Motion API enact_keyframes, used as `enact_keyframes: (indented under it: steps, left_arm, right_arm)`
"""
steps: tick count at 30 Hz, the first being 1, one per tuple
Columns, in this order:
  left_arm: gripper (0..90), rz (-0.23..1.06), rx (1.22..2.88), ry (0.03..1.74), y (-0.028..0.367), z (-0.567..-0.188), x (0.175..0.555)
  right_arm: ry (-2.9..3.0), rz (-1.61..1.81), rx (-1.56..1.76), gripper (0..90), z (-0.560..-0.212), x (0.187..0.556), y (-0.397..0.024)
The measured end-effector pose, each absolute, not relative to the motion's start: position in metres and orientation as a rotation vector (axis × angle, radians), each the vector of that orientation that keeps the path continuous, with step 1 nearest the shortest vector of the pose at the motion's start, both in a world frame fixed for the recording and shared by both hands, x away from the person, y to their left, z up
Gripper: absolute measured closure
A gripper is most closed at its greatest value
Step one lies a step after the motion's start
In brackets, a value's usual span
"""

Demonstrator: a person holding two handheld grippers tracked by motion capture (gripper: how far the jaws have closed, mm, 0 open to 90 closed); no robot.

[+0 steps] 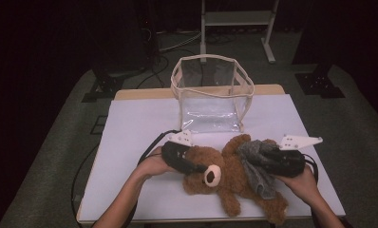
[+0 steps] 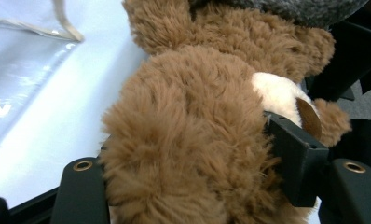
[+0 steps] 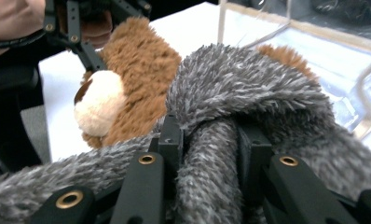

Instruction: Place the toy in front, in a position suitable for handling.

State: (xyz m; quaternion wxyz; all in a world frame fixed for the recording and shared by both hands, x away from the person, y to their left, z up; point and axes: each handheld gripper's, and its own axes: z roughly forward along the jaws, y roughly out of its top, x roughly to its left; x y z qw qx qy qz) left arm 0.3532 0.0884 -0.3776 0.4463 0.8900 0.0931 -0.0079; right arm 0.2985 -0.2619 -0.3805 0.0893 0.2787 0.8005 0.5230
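**Bear held at both ends**

Teddy bear [image 1: 225, 173] lies on the white table [image 1: 130, 142], in front of the clear bag [image 1: 211, 92]. L gripper [image 1: 199, 167]: jaws squeeze the bear's head. R gripper [image 1: 253, 159]: jaws pinch the grey scarf [image 1: 258, 178] on the bear.

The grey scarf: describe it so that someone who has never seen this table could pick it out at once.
On the white table, in front of the clear bag, a brown teddy bear lies on its back. The grey scarf drapes across its body, pinched by the right tool. It is the only grey, fuzzy strip there.
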Motion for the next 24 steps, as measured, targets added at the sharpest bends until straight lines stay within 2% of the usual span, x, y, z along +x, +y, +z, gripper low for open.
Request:
enact_keyframes:
  steps: [7, 12, 15, 19, 22, 24]
  left_arm:
    - [34.9, 0.057, 2.245, 0.209, 0.097, -0.364, 0.369]
    - [34.7, 0.158, 2.249, 0.205, 0.116, -0.357, 0.377]
    - [33.6, 0.158, 2.237, 0.212, 0.12, -0.36, 0.375]
    - [27.2, 0.144, 2.222, 0.231, 0.127, -0.372, 0.366]
    - [18.2, 0.13, 2.205, 0.274, 0.136, -0.382, 0.358]
    - [15.4, 0.12, 2.164, 0.291, 0.141, -0.38, 0.355]
  right_arm:
    - [2.364, 1.569, 0.835, 67.6, -0.369, 0.329, -0.255]
    - [2.374, 1.541, 0.841, 67.5, -0.362, 0.352, -0.248]
    - [2.389, 1.524, 0.853, 67.4, -0.365, 0.36, -0.243]
    - [2.464, 1.525, 0.886, 67.5, -0.381, 0.369, -0.235]
    - [2.493, 1.569, 0.852, 67.6, -0.389, 0.355, -0.229]
    - [2.49, 1.552, 0.812, 67.8, -0.389, 0.342, -0.227]
